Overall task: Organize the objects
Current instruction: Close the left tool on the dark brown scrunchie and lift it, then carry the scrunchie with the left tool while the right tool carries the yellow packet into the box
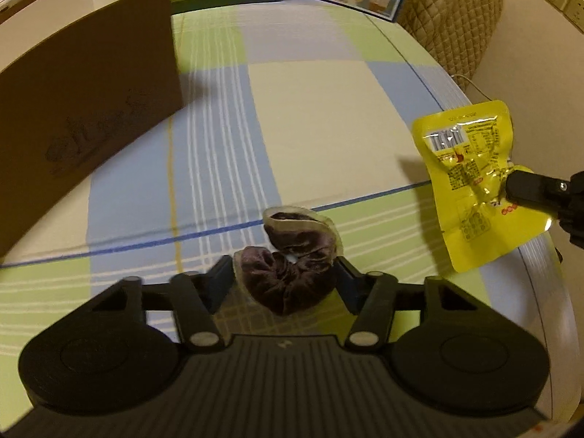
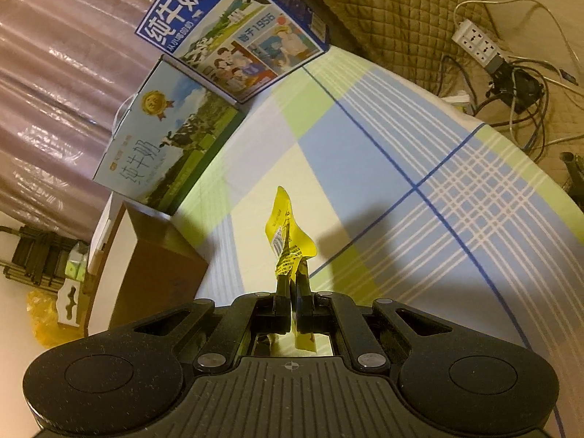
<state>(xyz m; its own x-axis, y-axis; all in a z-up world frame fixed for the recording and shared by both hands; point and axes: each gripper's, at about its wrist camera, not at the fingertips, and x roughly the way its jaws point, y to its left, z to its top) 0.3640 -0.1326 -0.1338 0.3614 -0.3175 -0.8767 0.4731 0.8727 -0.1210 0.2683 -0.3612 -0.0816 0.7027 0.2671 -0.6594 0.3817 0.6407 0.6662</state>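
My left gripper [image 1: 286, 277] is shut on a crumpled dark purple snack packet [image 1: 292, 273] with a pale rim, held above the checked tablecloth [image 1: 310, 109]. My right gripper [image 2: 293, 284] is shut on a yellow snack packet [image 2: 288, 233], seen edge-on above the cloth. The same yellow packet [image 1: 471, 182] shows at the right of the left wrist view, pinched by the right gripper's black fingers [image 1: 529, 186]. An open brown cardboard box [image 1: 84, 91] stands to the left; it also shows in the right wrist view [image 2: 153, 281].
Two milk cartons [image 2: 233, 33] [image 2: 164, 146] stand at the table's far side. A quilted chair back [image 1: 452, 11] is beyond the table edge. A power strip with cables [image 2: 478, 40] lies off to the right. A yellow bag [image 2: 43, 317] lies on the floor.
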